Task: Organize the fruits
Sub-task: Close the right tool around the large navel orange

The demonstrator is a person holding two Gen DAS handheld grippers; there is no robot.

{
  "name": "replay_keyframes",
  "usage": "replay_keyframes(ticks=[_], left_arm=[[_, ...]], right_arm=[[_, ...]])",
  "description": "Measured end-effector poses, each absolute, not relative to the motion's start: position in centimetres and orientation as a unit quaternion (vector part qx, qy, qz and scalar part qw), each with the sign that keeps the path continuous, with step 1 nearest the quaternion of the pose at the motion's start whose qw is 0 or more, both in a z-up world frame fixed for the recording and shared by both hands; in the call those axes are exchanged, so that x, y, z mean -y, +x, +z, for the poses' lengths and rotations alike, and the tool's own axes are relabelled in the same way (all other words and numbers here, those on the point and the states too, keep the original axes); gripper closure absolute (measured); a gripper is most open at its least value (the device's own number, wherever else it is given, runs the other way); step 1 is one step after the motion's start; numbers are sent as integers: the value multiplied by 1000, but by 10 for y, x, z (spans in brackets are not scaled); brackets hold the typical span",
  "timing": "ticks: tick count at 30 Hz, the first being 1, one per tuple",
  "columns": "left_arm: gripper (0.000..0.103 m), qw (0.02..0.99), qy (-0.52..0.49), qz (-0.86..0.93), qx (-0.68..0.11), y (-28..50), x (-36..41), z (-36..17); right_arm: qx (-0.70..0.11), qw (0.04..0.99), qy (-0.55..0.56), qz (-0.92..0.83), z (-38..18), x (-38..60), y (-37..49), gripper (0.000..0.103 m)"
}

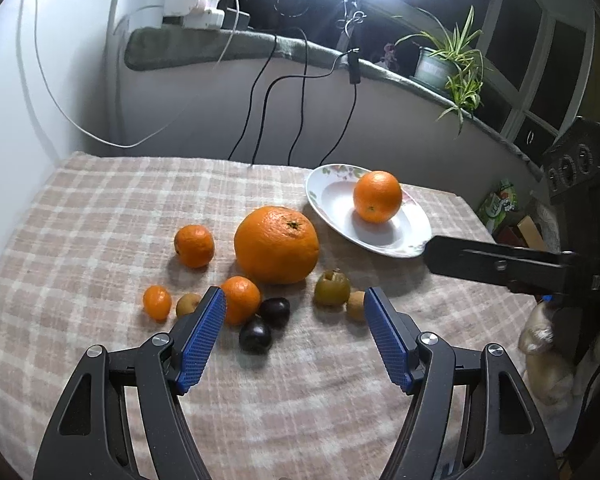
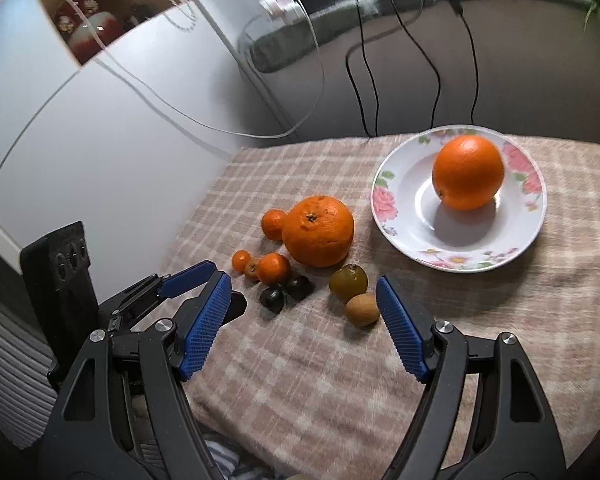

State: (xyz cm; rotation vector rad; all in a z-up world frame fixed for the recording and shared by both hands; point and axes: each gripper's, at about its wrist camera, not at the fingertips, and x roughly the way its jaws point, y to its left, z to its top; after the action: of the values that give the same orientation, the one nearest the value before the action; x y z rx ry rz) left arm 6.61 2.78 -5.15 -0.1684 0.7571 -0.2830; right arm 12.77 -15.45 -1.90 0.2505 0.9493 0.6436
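Well, from the left wrist, the left gripper (image 1: 295,300) hangs over the checked tablecloth (image 1: 100,200) with its blue pads spread wide and nothing between them. Just past its tips lies the heap of loose fruit: a big orange (image 1: 276,245) in the middle, a mandarin (image 1: 194,246) to its left, a second mandarin (image 1: 242,300) half hidden behind the left pad, a tiny one (image 1: 157,302) further left, and two dark plums (image 1: 274,311) (image 1: 255,336) touching each other. A greenish fruit (image 1: 332,288) and a small brown one (image 1: 356,305) sit beside the right pad. Beyond, a flowered plate (image 1: 324,196) holds one orange (image 1: 377,197). The right gripper (image 1: 500,266) reaches in from the right edge, near the plate's rim.

From the right wrist, the right gripper (image 2: 304,294) is likewise wide open and empty, poised above the cloth. The brown fruit (image 2: 363,311) and greenish fruit (image 2: 348,281) lie just inside its right pad, the plums (image 2: 272,298) nearer the left. The left gripper (image 2: 188,280) shows at lower left. The plate (image 2: 384,196) with its orange (image 2: 468,172) stands well apart at upper right.
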Motion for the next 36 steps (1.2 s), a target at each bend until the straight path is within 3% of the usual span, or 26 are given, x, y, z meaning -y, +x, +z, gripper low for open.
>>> replay_keyframes(ticks=[36], left_arm=[[35,885,-112,-175,-416,144,-35,-97]], right_arm=[[-514,803,125,274,-81,87,203,33]])
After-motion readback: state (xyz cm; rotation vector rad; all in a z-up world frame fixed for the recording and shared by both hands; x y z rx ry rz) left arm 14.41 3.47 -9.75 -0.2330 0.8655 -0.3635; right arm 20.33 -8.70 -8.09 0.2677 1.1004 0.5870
